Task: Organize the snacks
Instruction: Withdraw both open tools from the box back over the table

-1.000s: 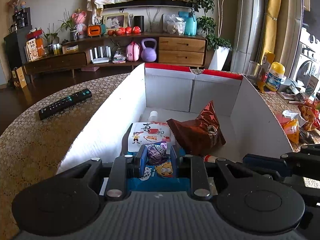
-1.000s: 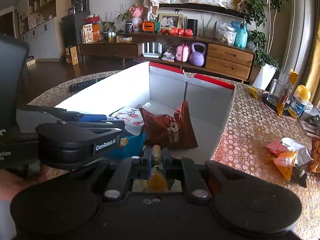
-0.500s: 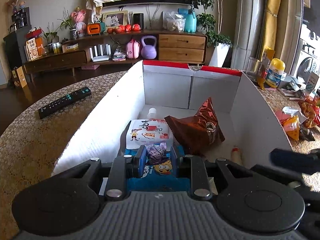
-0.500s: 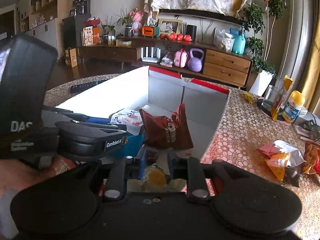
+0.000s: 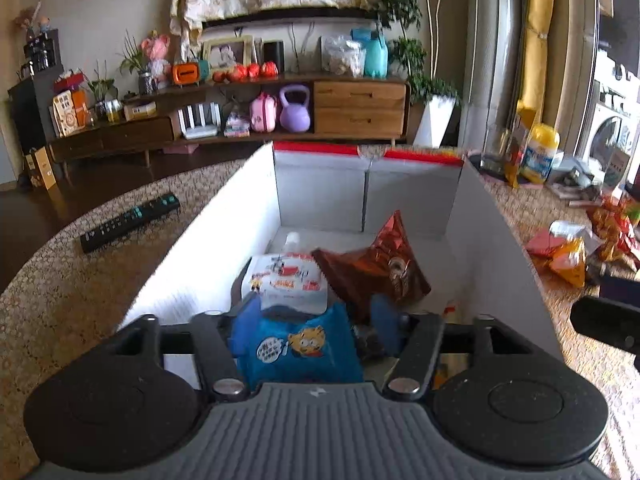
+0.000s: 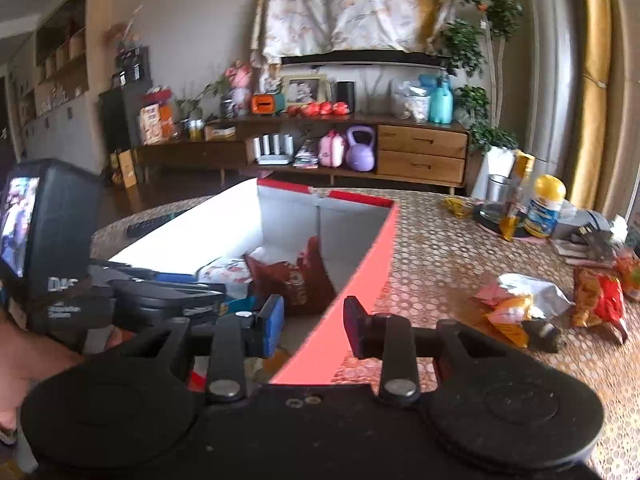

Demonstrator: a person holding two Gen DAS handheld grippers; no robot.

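Inside — crinkly blue packet (image 5: pixel 298 346), cardboard box (image 5: pixel 496 240).

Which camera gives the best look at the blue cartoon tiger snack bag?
Left wrist view: the blue tiger snack bag fills the near foreground inside the box. The right wrist view shows only a blue sliver of it behind the left gripper.

White cardboard box (image 5: pixel 192 256), red-rimmed, open on the tabletop. Inside: blue cartoon-tiger snack packet (image 5: pixel 298 348) at near end, white printed pouch (image 5: pixel 286 280) behind it, brown foil bag (image 5: pixel 372 268) tilted alongside. Loose orange and red snack packets (image 6: pixel 560 304) lie right of the box.
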